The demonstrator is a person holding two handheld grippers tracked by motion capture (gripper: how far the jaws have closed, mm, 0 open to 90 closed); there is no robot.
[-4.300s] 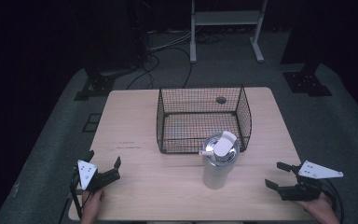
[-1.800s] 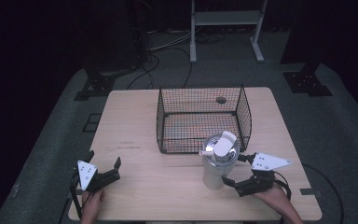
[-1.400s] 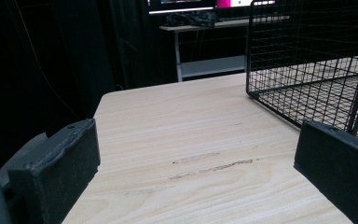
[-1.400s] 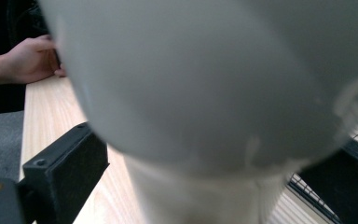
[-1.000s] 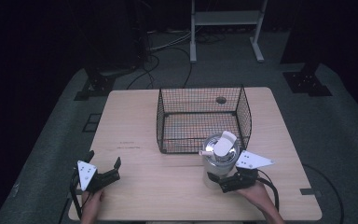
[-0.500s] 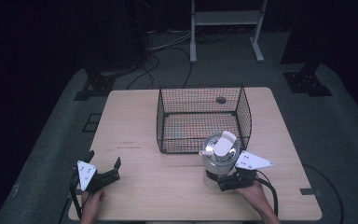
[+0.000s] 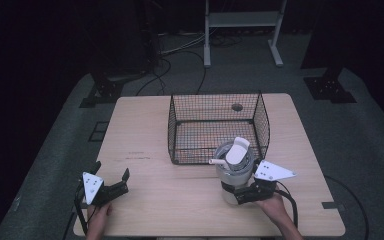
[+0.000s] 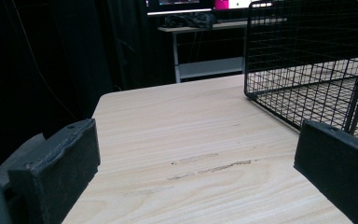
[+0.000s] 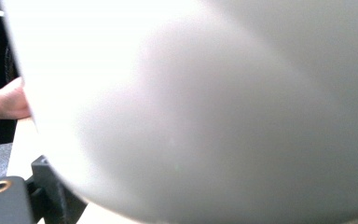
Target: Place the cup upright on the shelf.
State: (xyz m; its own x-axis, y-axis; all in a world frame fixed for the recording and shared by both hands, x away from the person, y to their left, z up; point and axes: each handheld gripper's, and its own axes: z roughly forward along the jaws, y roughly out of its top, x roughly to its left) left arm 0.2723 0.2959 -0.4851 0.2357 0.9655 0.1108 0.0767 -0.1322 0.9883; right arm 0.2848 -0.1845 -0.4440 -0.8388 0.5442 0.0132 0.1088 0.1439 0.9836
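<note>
Table [image 7: 155, 125]: wire basket [image 7: 217, 127] at centre, toward far edge. Tumbler [image 7: 234, 170] upright just before basket's near right corner. Right gripper [image 7: 237, 192] at tumbler's base, near side. Left gripper [image 7: 111, 181] at near left corner, well apart from basket.

A dim recording studio or robotics lab, set up for data capture: a light wooden table [image 7: 190, 130] stands alone on grey carpet [image 7: 60, 150], ringed by black curtains [image 8: 42, 51]. Loose cables [image 7: 180, 55] snake across the floor toward a white metal stand [image 7: 242, 22], and dark equipment bases [image 7: 330, 85] sit at the carpet's edges. In the left gripper view, a lit monitor strip [image 8: 191, 4] glows on a desk [image 8: 200, 28] beyond the table.
</note>
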